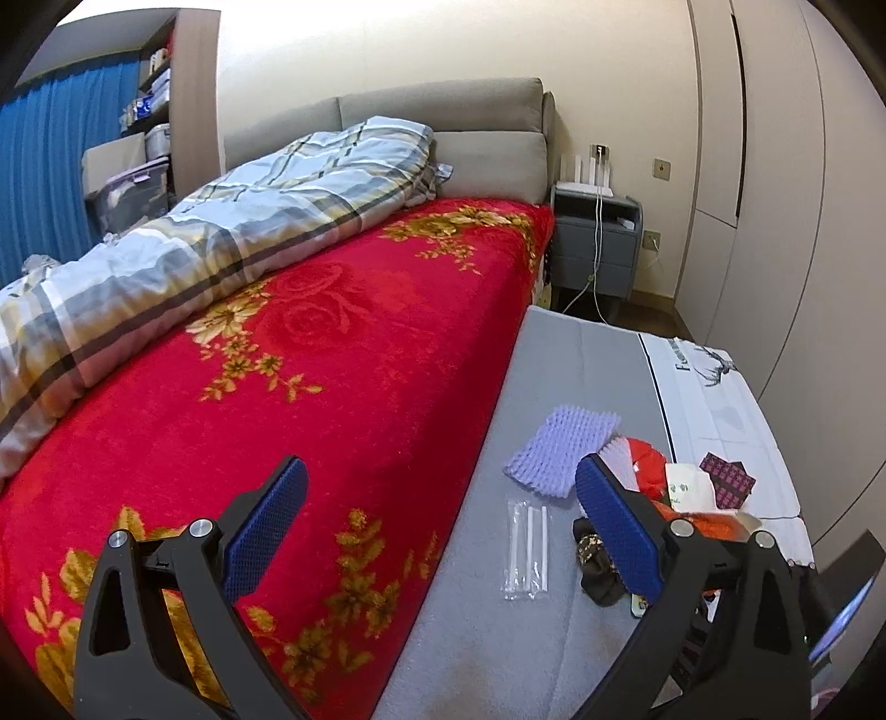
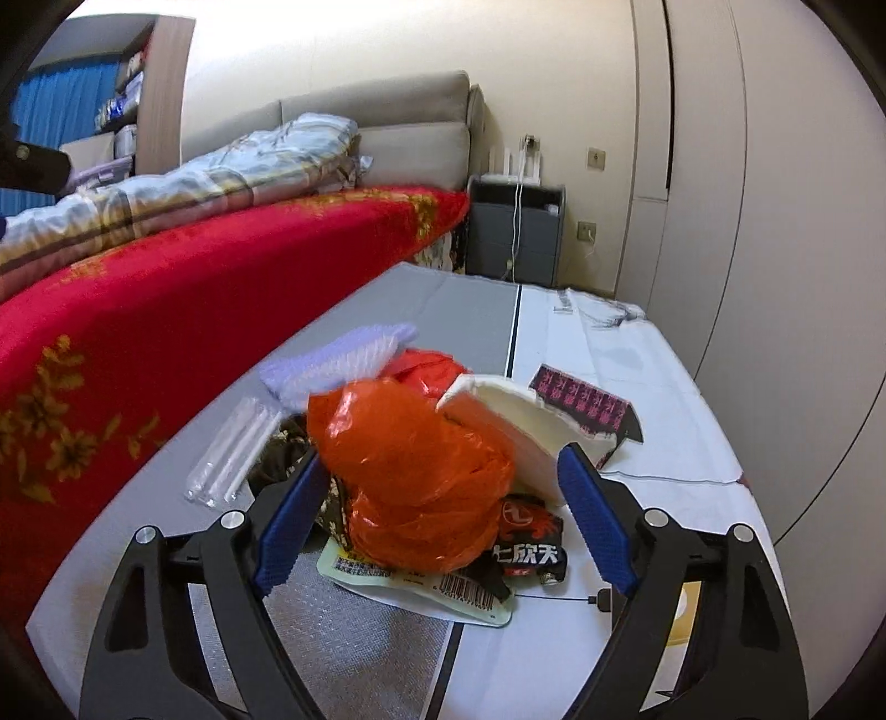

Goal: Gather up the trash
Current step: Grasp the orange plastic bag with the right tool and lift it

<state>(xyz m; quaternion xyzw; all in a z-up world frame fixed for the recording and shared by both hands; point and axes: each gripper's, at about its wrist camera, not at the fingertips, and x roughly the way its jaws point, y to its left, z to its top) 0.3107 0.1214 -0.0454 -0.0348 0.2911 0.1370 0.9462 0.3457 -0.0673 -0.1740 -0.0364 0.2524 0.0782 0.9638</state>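
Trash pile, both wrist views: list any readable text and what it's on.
"欣天": black snack wrapper, partly hidden.
"F...": white sheet by the deer drawing, remainder unreadable.
Barcode digits and print on white-green packet: too small.
Pink characters on dark card: blurred.

Both views bright, even indoor light, warm cast on the cream wall (image 1: 443, 50). Shadows soft, w/ faint dark patches under the trash on the bench (image 2: 354, 637). Strong fisheye: black vignette at corners, wardrobe (image 1: 786, 166) lines bow near edges. Orange bag (image 2: 410, 471) and the bed's red blanket (image 2: 166, 310) slightly smeared; left view sharper. Mild sheen on the bag.
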